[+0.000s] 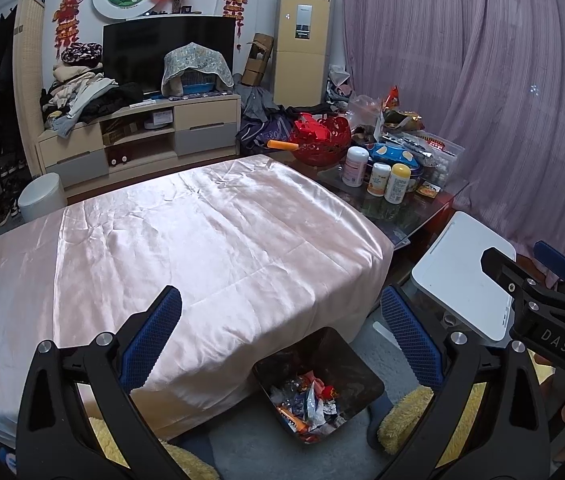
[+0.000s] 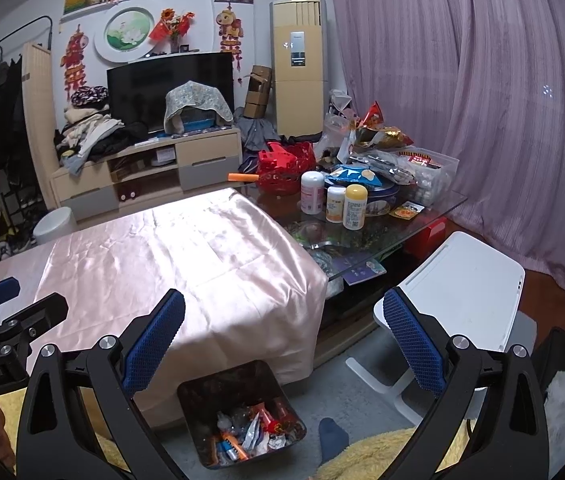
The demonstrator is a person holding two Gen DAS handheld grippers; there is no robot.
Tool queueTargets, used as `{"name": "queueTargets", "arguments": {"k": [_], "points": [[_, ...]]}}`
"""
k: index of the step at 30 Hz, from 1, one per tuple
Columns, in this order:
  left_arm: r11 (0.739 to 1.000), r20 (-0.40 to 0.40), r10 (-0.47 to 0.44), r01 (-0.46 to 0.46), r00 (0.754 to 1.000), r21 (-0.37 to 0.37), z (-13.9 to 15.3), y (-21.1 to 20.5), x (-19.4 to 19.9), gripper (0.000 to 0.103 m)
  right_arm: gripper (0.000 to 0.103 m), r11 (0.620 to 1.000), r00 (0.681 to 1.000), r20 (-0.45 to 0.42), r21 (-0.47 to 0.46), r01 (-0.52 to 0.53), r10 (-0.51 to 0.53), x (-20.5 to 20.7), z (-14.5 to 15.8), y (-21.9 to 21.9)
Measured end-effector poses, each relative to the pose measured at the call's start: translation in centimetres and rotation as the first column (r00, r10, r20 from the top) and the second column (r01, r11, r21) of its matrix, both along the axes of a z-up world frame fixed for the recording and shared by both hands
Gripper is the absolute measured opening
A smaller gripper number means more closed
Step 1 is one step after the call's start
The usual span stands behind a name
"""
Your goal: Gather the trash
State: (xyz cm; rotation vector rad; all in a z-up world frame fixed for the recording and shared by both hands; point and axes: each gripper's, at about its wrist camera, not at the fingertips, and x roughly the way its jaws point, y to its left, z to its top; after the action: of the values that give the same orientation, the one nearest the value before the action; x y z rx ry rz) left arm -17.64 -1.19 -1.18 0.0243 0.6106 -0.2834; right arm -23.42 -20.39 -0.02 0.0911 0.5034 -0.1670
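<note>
Left gripper: fingers spread wide, nothing between the blue pads. Right gripper: likewise spread apart and empty.

Trash bin: dark, square, on the grey floor directly below and between both sets of fingers, against the near edge of the pink-covered table. Inside it, a heap of wrappers and scraps, orange, red and clear plastic, low in the bin.

Ahead of both grippers, the pink cloth is bare. Beyond it and to the right: glass table crowded with three bottles, a blue snack bag, a red basket. White folding stand just behind the right gripper's right finger.

The right gripper's body shows at the right edge of the left wrist view; the left gripper's at the left edge of the right wrist view.
</note>
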Motion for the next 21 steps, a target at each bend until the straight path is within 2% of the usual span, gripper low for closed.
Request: {"name": "queueTargets", "arguments": {"k": [21], "points": [[1.000,0.009,0.012,-0.012,1.000,0.005,0.06,0.09,-0.01,0.095,0.100,1.000,1.000,0.003,0.002,-0.003,0.003,0.01,-0.19,0.12]]}}
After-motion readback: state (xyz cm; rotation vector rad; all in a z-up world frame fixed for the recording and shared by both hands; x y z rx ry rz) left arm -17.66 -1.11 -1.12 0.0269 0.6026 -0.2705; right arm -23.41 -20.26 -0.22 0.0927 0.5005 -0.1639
